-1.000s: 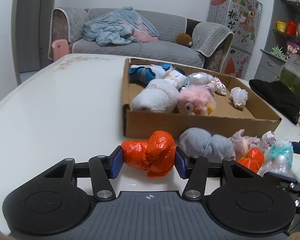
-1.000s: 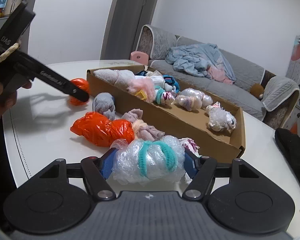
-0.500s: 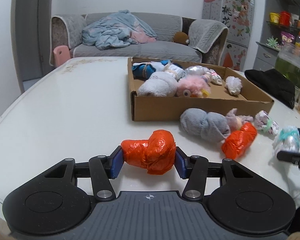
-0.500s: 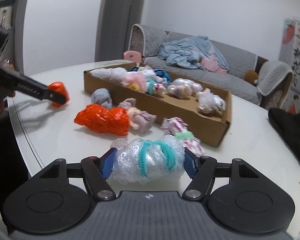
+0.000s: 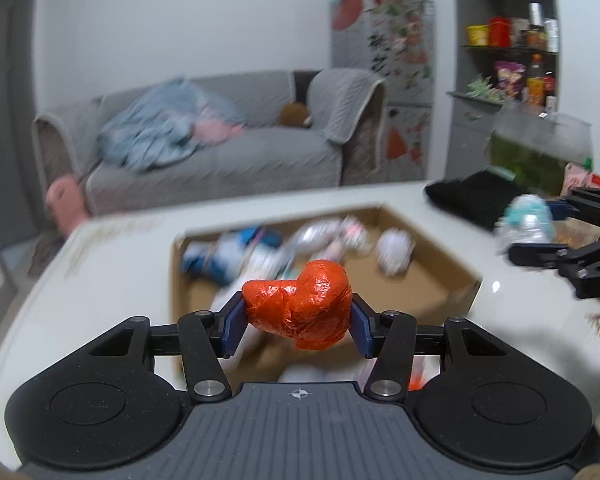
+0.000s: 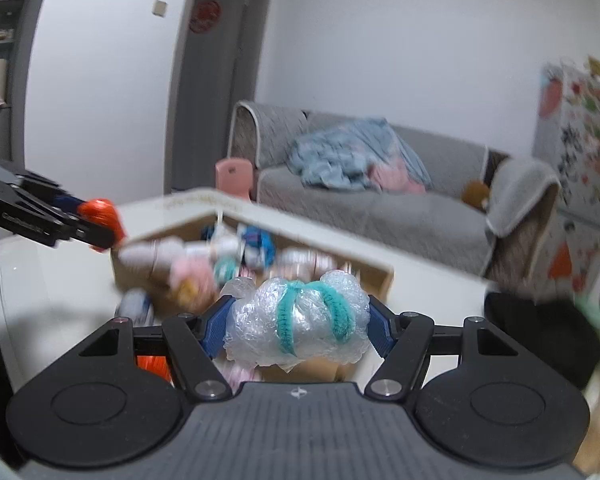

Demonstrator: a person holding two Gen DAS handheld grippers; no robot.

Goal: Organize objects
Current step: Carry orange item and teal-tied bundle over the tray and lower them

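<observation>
Orange plastic bundle (image 5: 300, 304) sits clamped in my left gripper (image 5: 298, 320), raised over the cardboard box (image 5: 420, 280) at twelve o'clock. Bubble-wrap bundle (image 6: 298, 320), teal-tied, fills my right gripper (image 6: 298, 326), pads pressing, box (image 6: 380, 280) at twelve o'clock.

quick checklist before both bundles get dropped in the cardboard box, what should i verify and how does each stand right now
1. Left gripper clamped on the orange plastic bundle: ok, both pads press its sides.
2. Right gripper clamped on the bubble-wrap bundle with its teal tie: ok.
3. Both bundles clear of the table: ok, they hang in the air.
4. Free floor in the cardboard box: ok, its right part shows bare cardboard.
5. Orange bundle past the box's near wall: cannot tell, the picture is blurred.
6. Grippers apart from each other: ok, the right one sits well off to the side in the left wrist view.
</observation>
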